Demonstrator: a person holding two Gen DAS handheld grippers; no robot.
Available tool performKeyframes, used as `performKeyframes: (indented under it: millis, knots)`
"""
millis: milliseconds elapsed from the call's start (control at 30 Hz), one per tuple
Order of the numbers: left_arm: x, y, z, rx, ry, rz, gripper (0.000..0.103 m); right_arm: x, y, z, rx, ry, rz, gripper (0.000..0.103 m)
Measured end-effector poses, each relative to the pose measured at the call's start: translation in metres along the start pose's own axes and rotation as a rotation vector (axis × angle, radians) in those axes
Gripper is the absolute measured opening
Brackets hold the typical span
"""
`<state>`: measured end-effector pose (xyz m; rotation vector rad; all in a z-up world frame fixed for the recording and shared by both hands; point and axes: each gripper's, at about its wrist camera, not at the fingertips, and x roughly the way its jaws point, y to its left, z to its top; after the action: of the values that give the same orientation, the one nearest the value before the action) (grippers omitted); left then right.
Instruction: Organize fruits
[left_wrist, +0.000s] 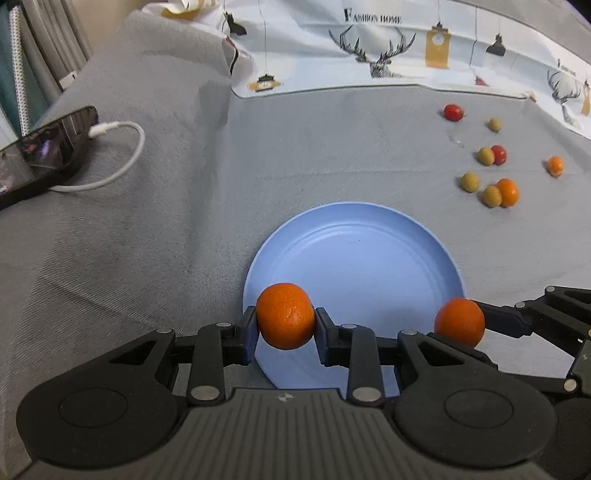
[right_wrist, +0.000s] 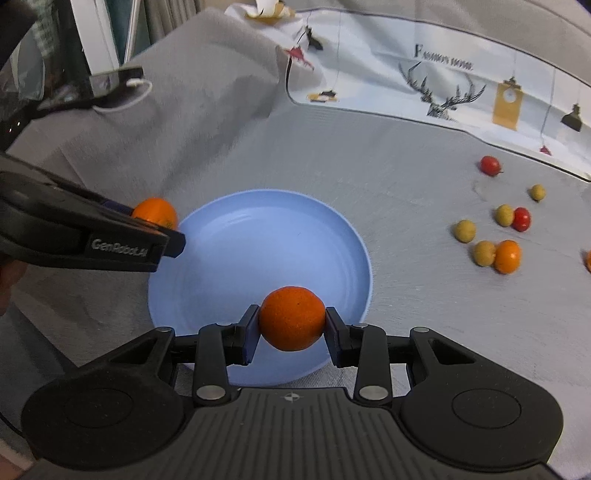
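I have the left gripper clamped on an orange over the plate's near-left rim, and the right gripper clamped on another orange over its near edge. Only the left view shows the phone and cable clearly. Loose fruit sits well right of the plate; nothing blocks it.

Phone with white cable on grey cloth

A home: a table under grey cloth, a "Fashion Home" printed cloth, a charging phone, curtains.
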<state>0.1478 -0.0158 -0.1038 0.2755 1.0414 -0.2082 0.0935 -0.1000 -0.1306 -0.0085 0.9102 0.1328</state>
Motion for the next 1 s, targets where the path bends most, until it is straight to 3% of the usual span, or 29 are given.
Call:
performKeyframes:
  millis: [133, 167, 200, 267, 300, 333, 433, 767, 1000]
  knots:
    - [0.011, 0.002, 0.005, 0.006, 0.009, 0.004, 0.039, 0.014, 0.004, 0.007, -0.015, 0.022, 0.007, 0.039]
    - [0.009, 0.003, 0.006, 0.009, 0.001, -0.003, 0.051, 0.015, 0.005, 0.009, -0.017, 0.023, 0.01, 0.039]
    - [0.004, 0.004, 0.007, 0.012, -0.022, -0.014, 0.071, 0.015, 0.005, 0.012, -0.02, 0.018, 0.009, 0.04]
    - [-0.009, 0.006, 0.008, 0.012, -0.082, -0.013, 0.1, 0.009, 0.005, 0.017, -0.036, -0.003, 0.003, 0.057]
    - [-0.016, 0.007, 0.006, 0.012, -0.113, -0.006, 0.102, 0.004, 0.006, 0.019, -0.041, -0.016, -0.008, 0.072]
    - [-0.025, 0.007, 0.005, 0.019, -0.144, 0.0, 0.103, -0.002, 0.005, 0.019, -0.044, -0.028, -0.018, 0.08]
    - [-0.044, 0.004, -0.005, 0.049, -0.145, 0.014, 0.103, -0.026, 0.001, 0.014, -0.049, -0.044, -0.035, 0.087]
    - [-0.106, -0.004, -0.068, -0.012, -0.11, 0.026, 0.103, -0.114, 0.01, -0.037, -0.006, -0.086, -0.054, 0.096]
    - [-0.148, -0.015, -0.095, 0.018, -0.199, 0.056, 0.103, -0.16, 0.02, -0.052, -0.041, -0.213, -0.09, 0.098]
